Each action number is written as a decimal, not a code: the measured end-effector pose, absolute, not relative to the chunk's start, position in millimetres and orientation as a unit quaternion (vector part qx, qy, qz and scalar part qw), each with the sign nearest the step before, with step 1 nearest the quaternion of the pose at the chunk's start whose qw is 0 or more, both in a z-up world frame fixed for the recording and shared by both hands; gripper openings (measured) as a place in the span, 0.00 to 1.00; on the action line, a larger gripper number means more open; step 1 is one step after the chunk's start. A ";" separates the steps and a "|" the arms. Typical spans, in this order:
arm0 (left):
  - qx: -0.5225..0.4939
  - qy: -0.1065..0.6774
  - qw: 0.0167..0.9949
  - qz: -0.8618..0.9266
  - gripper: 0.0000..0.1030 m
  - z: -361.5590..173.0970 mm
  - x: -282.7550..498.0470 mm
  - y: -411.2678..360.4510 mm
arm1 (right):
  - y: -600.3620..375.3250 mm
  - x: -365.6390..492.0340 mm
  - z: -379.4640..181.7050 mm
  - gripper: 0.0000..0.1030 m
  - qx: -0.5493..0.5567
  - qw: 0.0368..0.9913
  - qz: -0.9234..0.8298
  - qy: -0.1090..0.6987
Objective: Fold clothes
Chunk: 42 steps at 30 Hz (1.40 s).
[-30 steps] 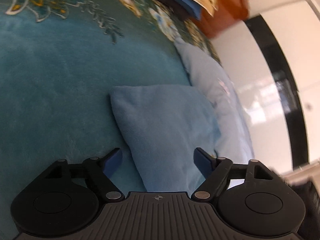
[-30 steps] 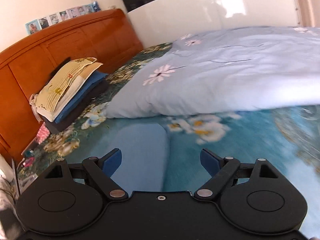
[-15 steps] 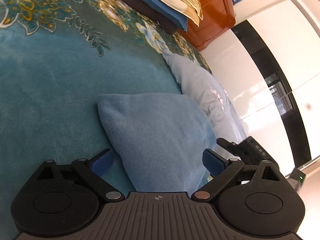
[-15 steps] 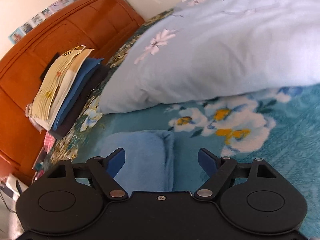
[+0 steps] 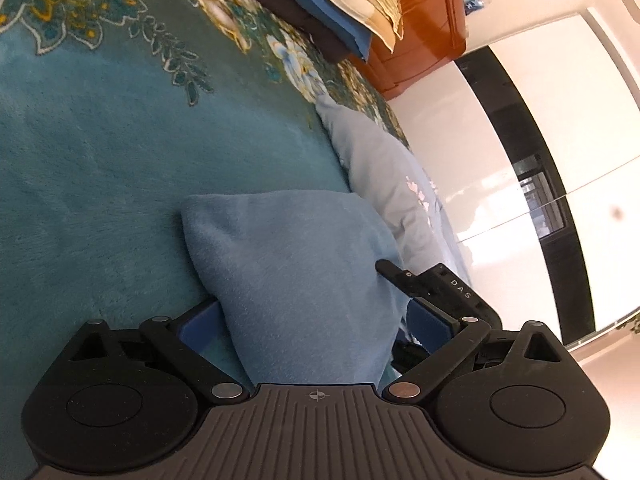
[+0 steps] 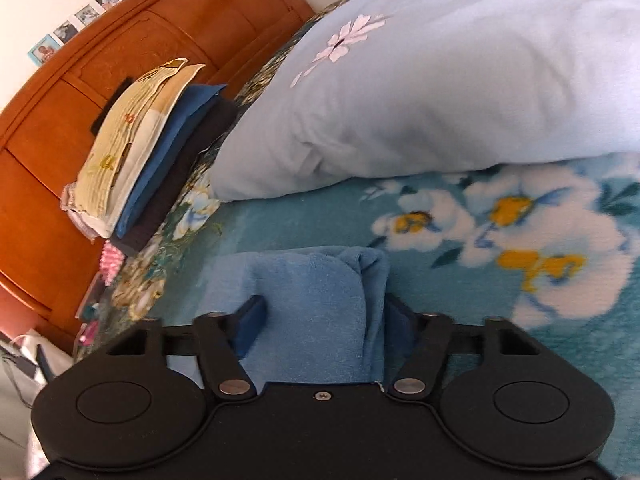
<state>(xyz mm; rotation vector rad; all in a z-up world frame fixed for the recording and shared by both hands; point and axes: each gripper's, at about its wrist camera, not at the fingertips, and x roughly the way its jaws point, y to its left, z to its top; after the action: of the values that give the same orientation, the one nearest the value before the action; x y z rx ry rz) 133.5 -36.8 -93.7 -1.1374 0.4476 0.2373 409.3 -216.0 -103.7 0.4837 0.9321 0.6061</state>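
Observation:
A folded light-blue cloth (image 5: 300, 280) lies on the teal floral blanket (image 5: 100, 160). My left gripper (image 5: 314, 324) is open wide, with one end of the cloth between its blue pads (image 5: 200, 326), which stand off its sides. My right gripper (image 6: 324, 324) straddles the other end of the cloth (image 6: 316, 292). Its jaws are closing, one pad on top of the cloth and the other against its bunched right fold. In the left wrist view one black finger of the right gripper (image 5: 394, 272) rests at the cloth's right edge.
A pile of folded clothes (image 6: 152, 140) leans on the wooden headboard (image 6: 120, 60). A pale blue flowered quilt (image 6: 440, 80) lies heaped just beyond the cloth. White glossy wardrobe doors (image 5: 520, 120) stand past the bed's far side.
My right gripper came down and forward over the cloth, narrowed its jaws, and now shows in the left wrist view. My left jaws widened a little around the cloth.

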 end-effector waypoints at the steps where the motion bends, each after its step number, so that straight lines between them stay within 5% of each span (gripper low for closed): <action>1: -0.536 0.209 0.811 0.110 0.94 -94.4 133.3 -35.4 | -217.2 410.4 -104.8 0.59 0.233 0.819 0.286 0.439; 7: -0.564 0.213 0.790 0.107 0.84 -98.5 131.7 -25.1 | -228.3 409.7 -112.1 0.48 0.276 0.806 0.288 0.436; 21: -0.599 0.227 0.761 0.107 0.81 -104.6 134.6 -14.0 | -229.2 408.0 -113.3 0.49 0.285 0.798 0.279 0.451; 25: -0.594 0.243 0.758 0.118 0.48 -108.1 136.9 -11.5 | -227.2 407.0 -111.4 0.46 0.277 0.803 0.274 0.450; 28: -0.607 0.248 0.745 0.120 0.36 -113.2 138.5 -5.7 | -225.4 404.5 -110.0 0.43 0.274 0.808 0.268 0.447; 42: -0.618 0.244 0.739 0.107 0.25 -119.2 142.5 2.7 | -221.6 393.2 -99.1 0.25 0.260 0.829 0.252 0.426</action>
<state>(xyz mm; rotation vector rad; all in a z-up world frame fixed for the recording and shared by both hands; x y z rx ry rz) 142.5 2.7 -119.2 -1.3569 0.5345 0.2337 393.2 -221.6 -99.1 0.5510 0.9032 0.5350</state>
